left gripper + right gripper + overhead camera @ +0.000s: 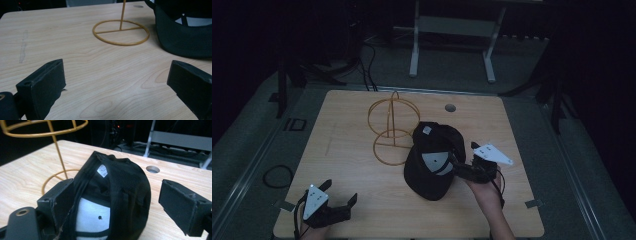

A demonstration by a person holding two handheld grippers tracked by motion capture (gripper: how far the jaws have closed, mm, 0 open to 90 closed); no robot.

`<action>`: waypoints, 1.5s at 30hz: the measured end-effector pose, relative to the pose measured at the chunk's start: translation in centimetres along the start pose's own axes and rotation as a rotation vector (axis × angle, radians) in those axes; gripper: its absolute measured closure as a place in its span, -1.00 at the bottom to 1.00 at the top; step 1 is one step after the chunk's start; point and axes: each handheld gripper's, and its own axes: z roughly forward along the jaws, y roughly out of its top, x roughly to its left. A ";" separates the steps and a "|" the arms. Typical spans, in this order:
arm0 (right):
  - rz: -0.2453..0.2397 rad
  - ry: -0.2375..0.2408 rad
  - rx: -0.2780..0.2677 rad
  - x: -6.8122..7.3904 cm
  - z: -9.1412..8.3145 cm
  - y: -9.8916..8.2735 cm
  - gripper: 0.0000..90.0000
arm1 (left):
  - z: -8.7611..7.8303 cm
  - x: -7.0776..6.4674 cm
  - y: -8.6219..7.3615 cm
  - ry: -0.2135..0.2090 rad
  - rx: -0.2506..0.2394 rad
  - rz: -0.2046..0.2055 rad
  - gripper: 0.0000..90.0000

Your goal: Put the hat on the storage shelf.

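Note:
A black cap (432, 160) lies upside down on the wooden table (342, 115), its white inner lining and label facing up. The cap (120, 192) sits between the wide-apart jaws of my right gripper (118, 188); the left jaw is against its rim and the right jaw stands off it. That right gripper (463, 152) comes in from the cap's right. A gold wire hat stand (389, 132) stands upright just left of the cap. My left gripper (339, 191) rests open near the table's front left corner, nothing between its jaws, facing the stand's base ring (121, 32) and the cap (182, 37).
A round cable hole (450, 107) sits in the table's far side. Beyond the table stands a white metal frame (452, 25) on grey floor. A dark cable loop (277, 176) lies on the floor at the left. Bare wood spans the table's left half.

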 end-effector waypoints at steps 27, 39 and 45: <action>-0.026 -0.161 0.172 0.5 3.2 -1.4 0.96 | -0.1 0.0 0.1 -0.014 0.005 -0.012 -0.95; -0.066 -0.163 0.066 0.1 1.0 1.1 0.97 | 0.0 -0.6 0.3 -0.045 0.015 -0.006 -0.95; -0.062 -0.127 0.008 -0.5 -1.1 3.2 0.97 | 0.4 -1.9 0.9 -0.106 0.023 -0.020 -0.95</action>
